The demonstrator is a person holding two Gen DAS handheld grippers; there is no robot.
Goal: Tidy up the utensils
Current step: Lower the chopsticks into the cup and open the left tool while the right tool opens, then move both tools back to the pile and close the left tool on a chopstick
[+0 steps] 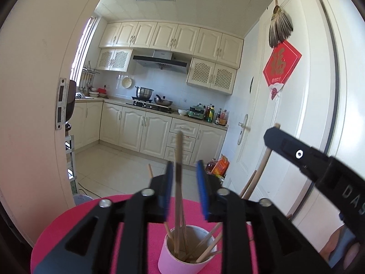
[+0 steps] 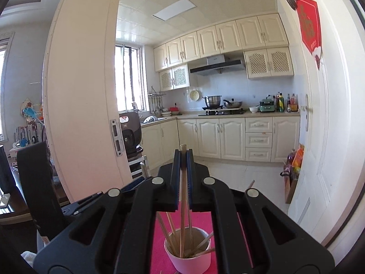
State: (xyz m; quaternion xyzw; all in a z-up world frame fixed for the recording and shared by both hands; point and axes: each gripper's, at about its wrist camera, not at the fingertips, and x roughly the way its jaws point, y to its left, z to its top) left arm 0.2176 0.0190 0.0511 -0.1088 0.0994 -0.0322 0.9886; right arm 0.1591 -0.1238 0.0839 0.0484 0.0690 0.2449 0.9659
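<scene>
In the left wrist view, the left claw stands partly open above the pink counter. A blurred chopstick stands upright between its blue pads, and the pads do not press on it; a clear gap shows on each side. The lower end of this stick reaches into the pale pink cup, which stands on the counter just below the claw and holds several more wooden chopsticks that lean toward its right rim. At the right of this view, the right claw appears from the side. In the right wrist view, the right claw is closed tightly on a single chopstick, which stands almost vertical; its top shows just above the pads and its lower end is inside the cup. Other chopsticks lean against both sides of the cup.
</scene>
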